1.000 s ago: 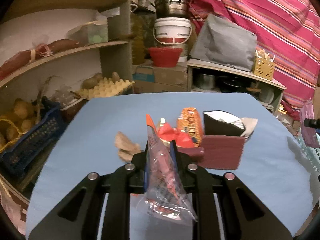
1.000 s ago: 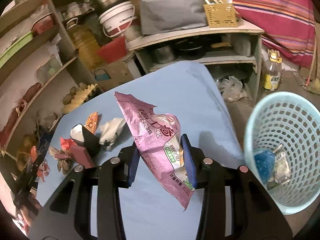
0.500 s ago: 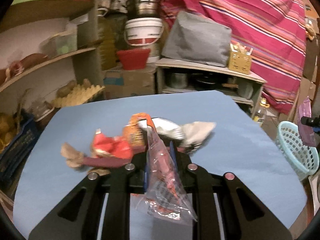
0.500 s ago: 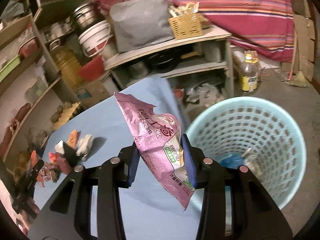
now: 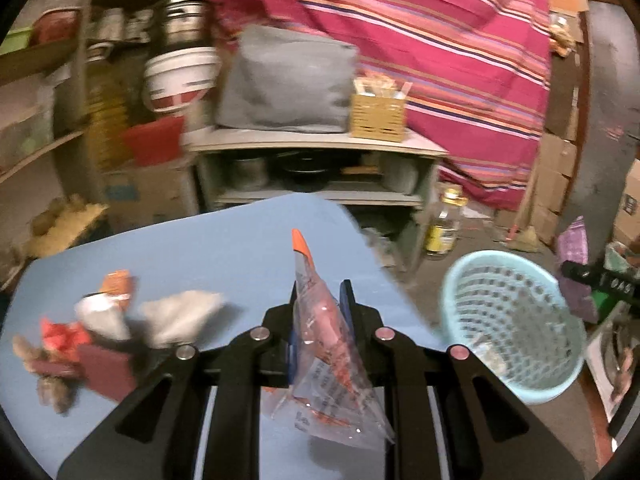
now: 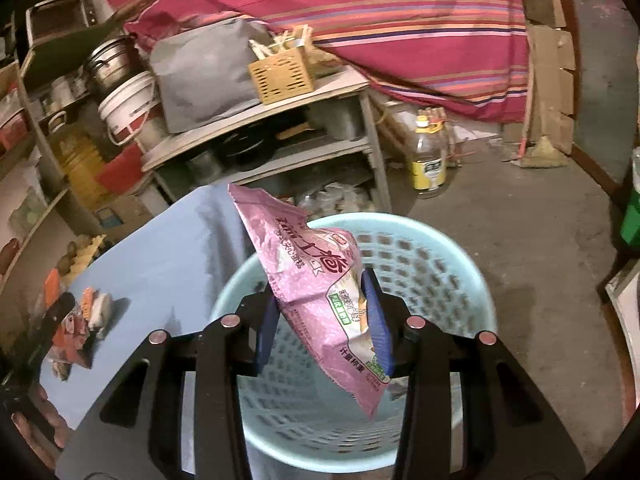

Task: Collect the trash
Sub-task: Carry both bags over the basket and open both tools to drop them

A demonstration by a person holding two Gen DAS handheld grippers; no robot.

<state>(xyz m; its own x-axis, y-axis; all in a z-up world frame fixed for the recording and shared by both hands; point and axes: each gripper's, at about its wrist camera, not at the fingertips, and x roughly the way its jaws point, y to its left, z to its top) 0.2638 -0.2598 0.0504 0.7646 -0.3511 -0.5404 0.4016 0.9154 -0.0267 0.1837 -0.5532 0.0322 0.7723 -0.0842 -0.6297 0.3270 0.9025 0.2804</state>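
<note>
Over the basket (image 6: 420, 264), the right gripper (image 6: 322, 316) pinches a pink bag (image 6: 316, 280), placed to drop in. Left gripper (image 5: 320, 312) clamps a clear wrapper (image 5: 324, 344) above the table (image 5: 200, 248), probably bound for the basket too.

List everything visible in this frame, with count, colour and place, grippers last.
basket: 1, light blue, on floor beside table, under right gripper
purple wrapper: 1, above basket
clear wrapper: 1, clear with red print, over table edge
trash pile: several pieces, red, white, orange, maroon, on table
table: 1, blue
oil bottle: 1, yellow label, on floor
wicker box: 1, tan, on shelf
bucket: 1, white
left gripper: black, holding clear wrapper
right gripper: black, holding purple wrapper
</note>
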